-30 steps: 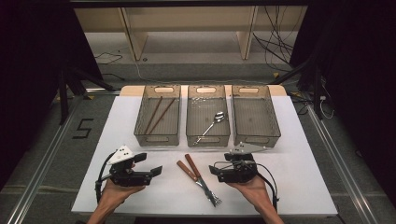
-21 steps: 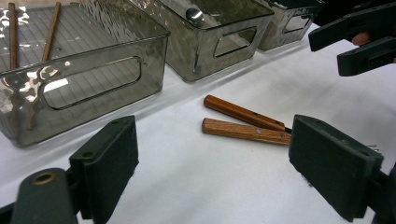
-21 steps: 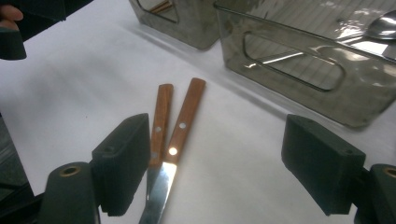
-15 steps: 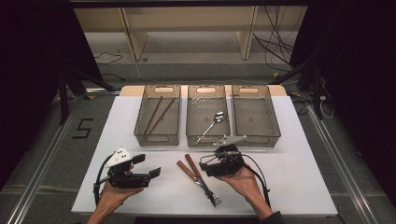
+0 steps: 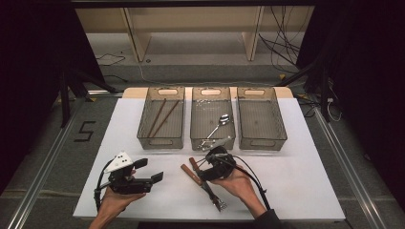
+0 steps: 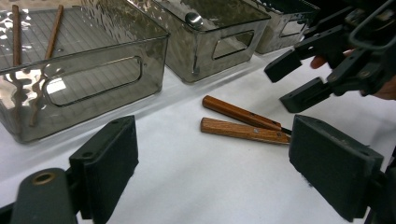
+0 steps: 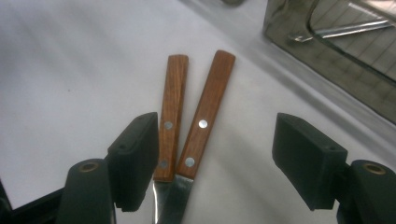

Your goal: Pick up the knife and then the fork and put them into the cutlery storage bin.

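Two wooden-handled pieces of cutlery (image 7: 189, 121) lie side by side, touching, on the white counter (image 5: 296, 176), just in front of the middle smoky clear plastic bin (image 5: 212, 119); the right claw (image 5: 204, 167) hovers over their handles, its jaws apart and just now closing in, one handle close by a pad, neither pad pressing; the left claw (image 5: 152, 171) rests well to their left above the counter, jaws wide apart with nothing between them; two brown chopsticks (image 5: 161, 117) sit in the left bin (image 5: 161, 138); a metal spoon (image 5: 217, 124) lies in the middle one.
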Action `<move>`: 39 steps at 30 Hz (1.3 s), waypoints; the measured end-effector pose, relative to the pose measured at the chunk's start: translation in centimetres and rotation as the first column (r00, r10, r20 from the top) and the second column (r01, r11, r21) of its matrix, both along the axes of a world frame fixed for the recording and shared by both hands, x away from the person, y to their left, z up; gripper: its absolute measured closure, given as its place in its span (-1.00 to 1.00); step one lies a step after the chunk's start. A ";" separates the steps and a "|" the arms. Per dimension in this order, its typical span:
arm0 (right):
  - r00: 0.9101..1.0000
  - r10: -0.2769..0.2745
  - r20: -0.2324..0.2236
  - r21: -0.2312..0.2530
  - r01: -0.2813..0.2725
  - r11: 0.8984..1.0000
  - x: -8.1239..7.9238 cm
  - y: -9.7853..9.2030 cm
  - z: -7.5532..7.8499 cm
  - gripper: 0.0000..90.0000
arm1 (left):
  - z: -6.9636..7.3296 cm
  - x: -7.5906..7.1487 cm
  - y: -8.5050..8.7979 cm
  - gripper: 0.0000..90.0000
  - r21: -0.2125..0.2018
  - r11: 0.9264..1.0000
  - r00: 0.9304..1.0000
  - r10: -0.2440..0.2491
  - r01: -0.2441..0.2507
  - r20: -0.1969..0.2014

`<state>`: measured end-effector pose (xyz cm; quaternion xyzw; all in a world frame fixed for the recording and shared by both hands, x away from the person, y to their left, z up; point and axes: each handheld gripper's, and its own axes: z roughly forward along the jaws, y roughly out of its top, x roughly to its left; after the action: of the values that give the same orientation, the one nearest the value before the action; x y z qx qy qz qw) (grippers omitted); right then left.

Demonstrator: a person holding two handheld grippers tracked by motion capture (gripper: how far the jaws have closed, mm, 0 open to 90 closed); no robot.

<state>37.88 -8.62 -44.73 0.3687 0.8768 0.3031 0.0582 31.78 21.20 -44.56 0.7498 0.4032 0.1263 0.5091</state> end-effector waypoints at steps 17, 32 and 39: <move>0.995 0.030 -0.091 -0.108 -0.040 0.993 1.4 1.7 -1.6 -0.05 | -0.1 0.0 -0.1 -0.67 0.009 1.000 1.000 -0.010 0.010 -0.002; 0.989 0.056 -0.138 -0.183 -0.081 0.980 1.7 2.2 -1.8 0.20 | -0.2 0.0 -0.1 -0.67 0.018 1.000 1.000 -0.013 0.013 -0.004; 0.987 0.065 -0.144 -0.230 -0.098 0.968 1.8 2.7 -1.7 0.34 | -0.2 0.0 -0.2 -0.67 0.024 1.000 1.000 -0.017 0.017 -0.006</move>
<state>39.72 -5.91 -46.41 0.3425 0.9230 0.1731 0.0294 31.80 20.98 -44.77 0.7596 0.3967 0.1247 0.5000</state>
